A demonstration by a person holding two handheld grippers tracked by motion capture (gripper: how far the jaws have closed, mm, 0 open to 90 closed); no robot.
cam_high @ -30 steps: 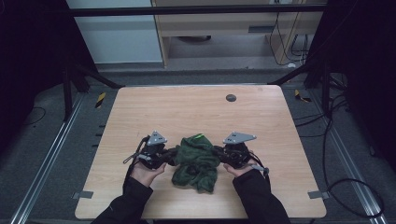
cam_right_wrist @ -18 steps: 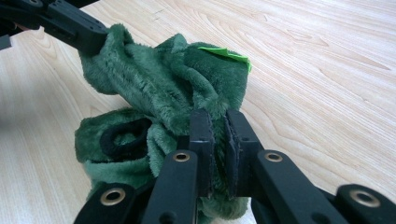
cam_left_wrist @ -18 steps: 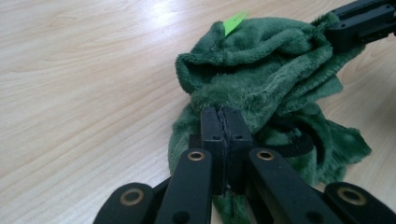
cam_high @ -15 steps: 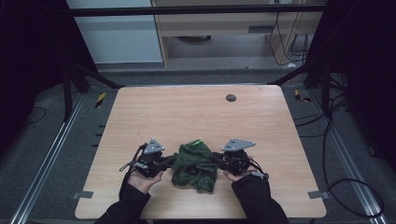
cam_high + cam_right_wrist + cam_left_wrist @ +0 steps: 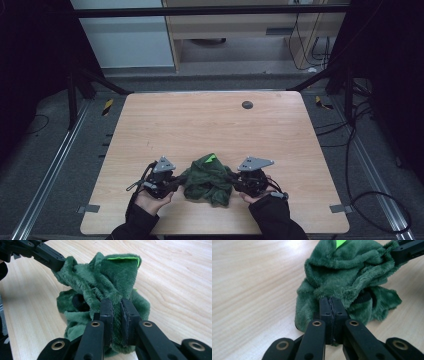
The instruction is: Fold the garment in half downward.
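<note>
Fabric first: the green plush cloth point(image 5: 207, 177) lies bunched near the front edge of the wooden table point(image 5: 210, 125), between our two hands, with a bright green tag on the fold that stands up at its top. Our left gripper point(image 5: 333, 305) has its jaws pressed tight together on a thin edge of the pile, while our right gripper point(image 5: 117, 312) pinches a thicker fold; its jaws have just been easing apart a little, yet plush still fills the gap and the pads press on it. We judge the step to be spreading or straightening the cloth. To do it well, we should keep both pinches near the cloth's edge and draw the hands apart evenly and low over the tabletop. We should watch the looser right grip, which looks likelier to slip if we pull hard.
</note>
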